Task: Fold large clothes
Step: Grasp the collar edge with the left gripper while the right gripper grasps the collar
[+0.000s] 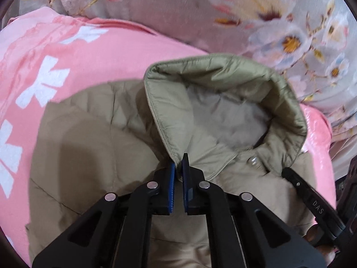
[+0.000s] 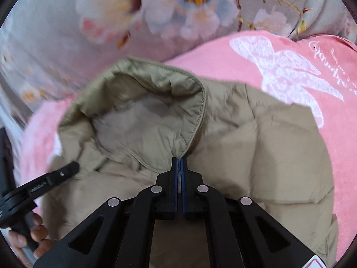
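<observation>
The left gripper (image 1: pixel 179 164) was clamped on the khaki puffer jacket (image 1: pixel 93 138), its blue-padded jaws pinching the lower corner of the olive hood (image 1: pixel 223 102) where the hood rim met the collar. To the left of that gripper the quilted jacket body spread out over a pink garment (image 1: pixel 33 62) with white print, which lay beneath it. Ahead of the gripper the hood stood open like a pocket, its pale lining facing the camera. Beyond the hood was a grey floral bedsheet (image 1: pixel 290 22). Just right of the gripper a snap button (image 1: pixel 253 161) sat on the collar, and further right the black finger of the right gripper (image 1: pixel 296 179) reached in to the hood's other corner.

In the right wrist view, the left gripper (image 2: pixel 71 168) entered from the far left, held by a hand (image 2: pixel 33 234) at the bottom edge. The right gripper (image 2: pixel 178 163) was likewise closed on the hood (image 2: pixel 142 93), its jaws nearly together with the stitched hood edge caught between the pads. To its right the jacket (image 2: pixel 267 151) lay puffed and creased on the pink garment (image 2: pixel 301 71), whose white butterfly print (image 2: pixel 287 73) and script showed ahead and to the right. The floral bedsheet (image 2: pixel 111 11) lay beyond.
</observation>
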Available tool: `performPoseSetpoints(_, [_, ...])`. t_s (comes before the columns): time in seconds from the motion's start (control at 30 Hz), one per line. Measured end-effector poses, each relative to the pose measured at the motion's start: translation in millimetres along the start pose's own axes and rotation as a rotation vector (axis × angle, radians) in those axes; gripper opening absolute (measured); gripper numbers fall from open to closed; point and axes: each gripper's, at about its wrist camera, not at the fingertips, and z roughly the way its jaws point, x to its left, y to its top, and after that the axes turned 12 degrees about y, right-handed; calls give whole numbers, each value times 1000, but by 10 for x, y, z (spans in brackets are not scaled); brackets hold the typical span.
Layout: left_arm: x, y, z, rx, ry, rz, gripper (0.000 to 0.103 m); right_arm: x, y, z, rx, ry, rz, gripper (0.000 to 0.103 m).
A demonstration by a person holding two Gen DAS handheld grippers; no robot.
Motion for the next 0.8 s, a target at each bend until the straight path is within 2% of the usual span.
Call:
performPoseSetpoints(0.37, [-80,-124,115,-56,75,70,6,50,-126,155,19,-74,-72,0])
performPoseSetpoints(0.7, [-225,-147,119,-79,161,143,6,0,-89,187,44,-33,-77,0])
performPoseSetpoints(0.8, [-92,-148,-119,-85,132,180,15,-59,-69,-51,117,-3,-85,1])
